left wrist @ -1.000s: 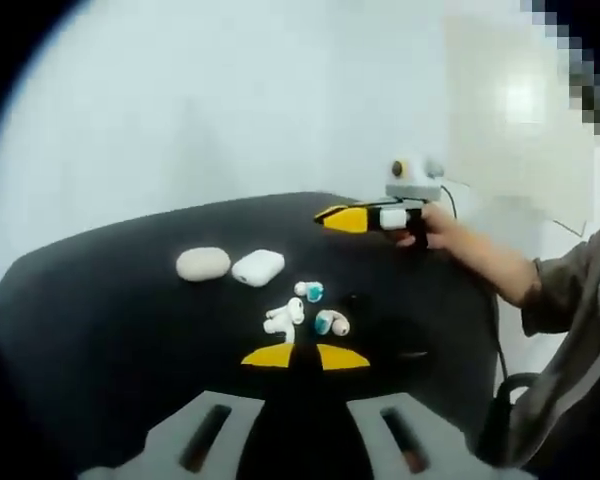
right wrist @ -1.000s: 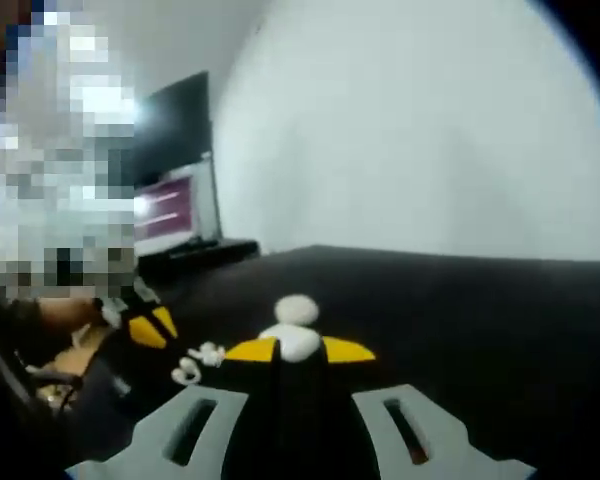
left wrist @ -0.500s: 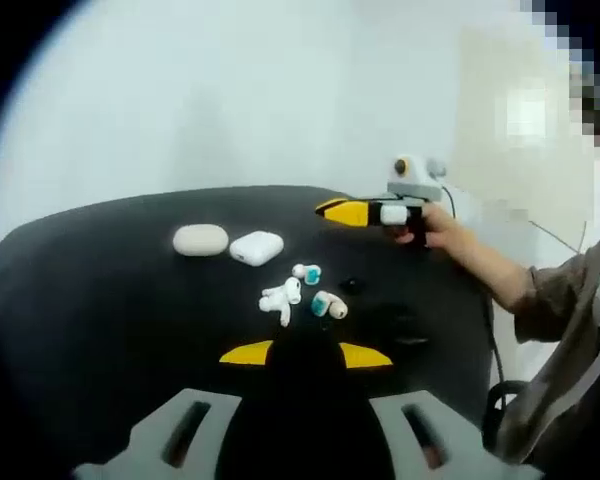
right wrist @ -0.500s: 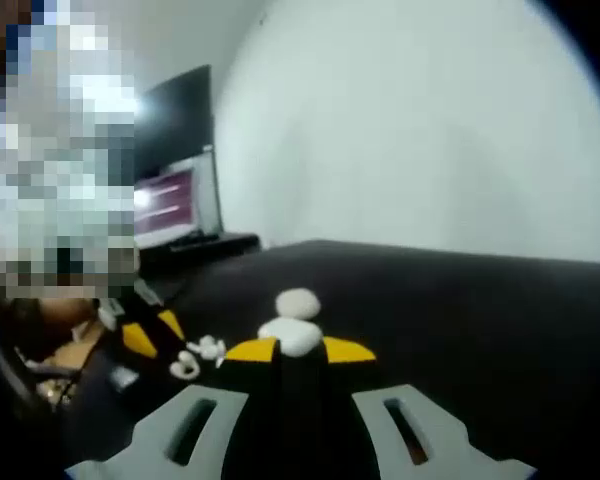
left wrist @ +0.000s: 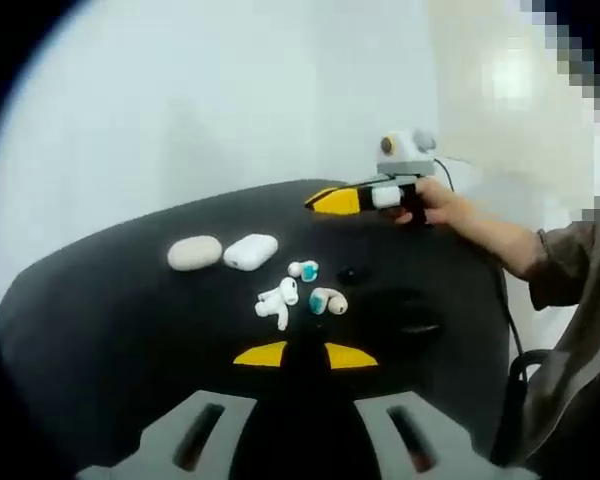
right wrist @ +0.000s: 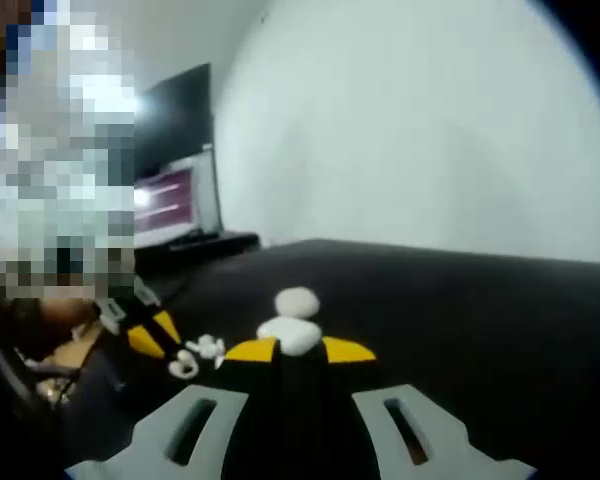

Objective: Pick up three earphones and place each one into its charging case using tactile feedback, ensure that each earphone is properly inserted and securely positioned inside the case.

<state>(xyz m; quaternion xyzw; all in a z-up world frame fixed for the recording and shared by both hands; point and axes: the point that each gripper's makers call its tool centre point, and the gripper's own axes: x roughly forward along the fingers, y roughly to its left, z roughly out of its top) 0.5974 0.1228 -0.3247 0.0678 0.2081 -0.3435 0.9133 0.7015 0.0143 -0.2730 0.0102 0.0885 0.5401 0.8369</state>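
left hand-held gripper point(left wrist: 305, 355) narrowed since earlier, open, empty | right hand-held gripper point(right wrist: 300, 350) open over cases point(right wrist: 298, 335) | earphones point(left wrist: 300, 295) loose

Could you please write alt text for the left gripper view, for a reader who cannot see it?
Loose earphones lie on a black table just beyond the left tool, whose yellow-tipped jaws stand slightly apart with nothing between them. Behind the earphones sit a beige case and a white case, both closed. At far right, a person's hand holds the right tool above the table.

No readable text, labels or numbers. Lit monitor screen point(right wrist: 166, 210) behind black worktop point(right wrist: 460, 300) too blurred to read.
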